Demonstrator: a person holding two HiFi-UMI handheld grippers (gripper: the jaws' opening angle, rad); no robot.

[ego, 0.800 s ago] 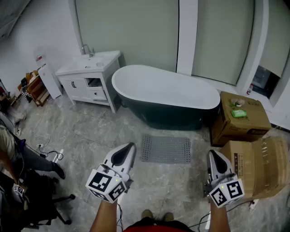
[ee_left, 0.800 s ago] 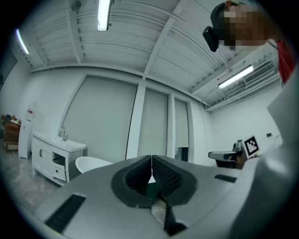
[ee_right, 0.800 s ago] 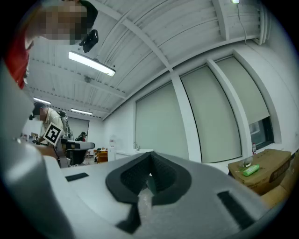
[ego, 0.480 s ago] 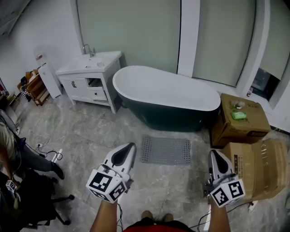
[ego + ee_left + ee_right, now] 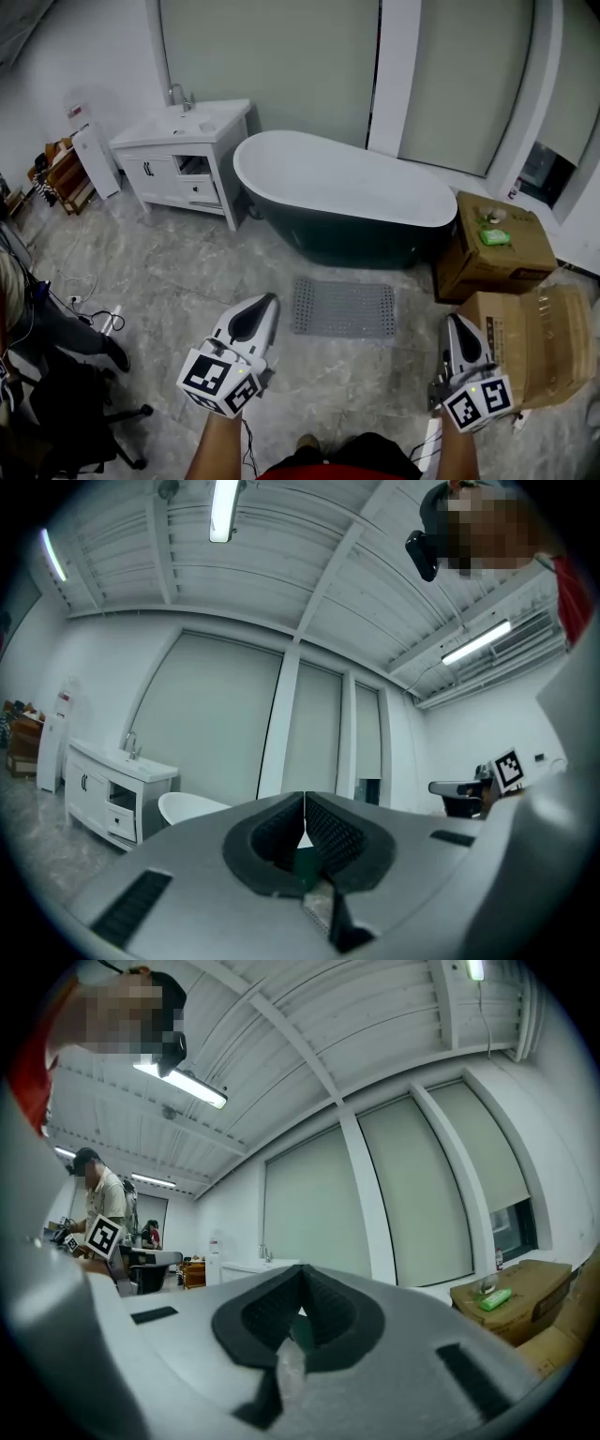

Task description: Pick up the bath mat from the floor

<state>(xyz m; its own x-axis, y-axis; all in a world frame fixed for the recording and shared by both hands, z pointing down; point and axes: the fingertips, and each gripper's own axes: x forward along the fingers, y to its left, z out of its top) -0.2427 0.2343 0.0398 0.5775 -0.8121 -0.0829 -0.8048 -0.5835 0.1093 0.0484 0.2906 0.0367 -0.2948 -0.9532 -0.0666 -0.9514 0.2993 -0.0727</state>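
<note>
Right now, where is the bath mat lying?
In the head view, the grey bath mat lies flat on the floor in front of the bathtub, left of the cardboard boxes.

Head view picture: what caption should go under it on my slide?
Left gripper and right gripper, both shut, hover short of the bath mat, lying flat on the floor before the bathtub.

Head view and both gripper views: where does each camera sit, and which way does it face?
Head view: on the head, steeply down at mat, tub; left gripper, right gripper show.
Left gripper view: on that gripper, forward toward vanity, tub; own shut jaws.
Right gripper view: likewise, toward windows, box; own shut jaws.
Shared: all three show the vanity.
</note>
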